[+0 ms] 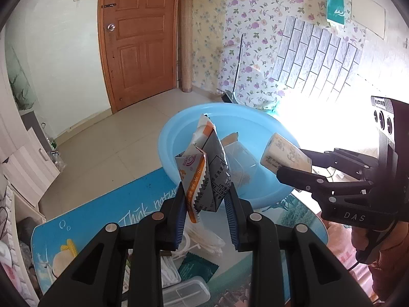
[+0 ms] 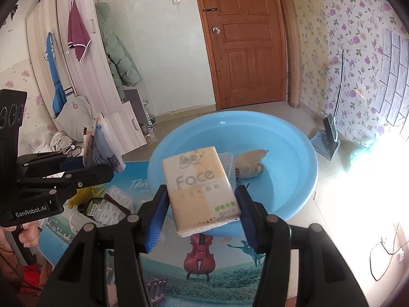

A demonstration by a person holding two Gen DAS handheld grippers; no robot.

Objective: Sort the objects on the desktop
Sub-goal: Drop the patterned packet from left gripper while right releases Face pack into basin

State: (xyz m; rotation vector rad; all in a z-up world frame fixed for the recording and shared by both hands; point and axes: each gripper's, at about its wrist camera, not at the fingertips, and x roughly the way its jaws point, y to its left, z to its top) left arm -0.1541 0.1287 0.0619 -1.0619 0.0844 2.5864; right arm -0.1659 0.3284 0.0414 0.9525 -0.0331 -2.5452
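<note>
My left gripper [image 1: 207, 199] is shut on a crumpled grey, white and orange snack packet [image 1: 204, 163], held upright in front of a light blue basin [image 1: 176, 135]. In the right wrist view my right gripper [image 2: 202, 204] is shut on a beige tissue pack [image 2: 199, 186] printed "Face", just above the basin's [image 2: 288, 140] near rim. A beige plush toy [image 2: 251, 165] and a clear plastic box [image 2: 228, 159] lie in the basin. Each gripper shows in the other's view: the right gripper [image 1: 291, 165] with the tissue pack [image 1: 281, 151], the left gripper [image 2: 102, 170] with the packet [image 2: 104, 145].
The basin sits on a table with a printed blue mat [image 1: 102, 204]. Near me on it lie a box of cotton swabs [image 2: 117, 204], a green sachet [image 1: 198, 268] and a clear lidded container [image 1: 184, 291]. A dustpan [image 2: 326, 138] stands on the floor beyond.
</note>
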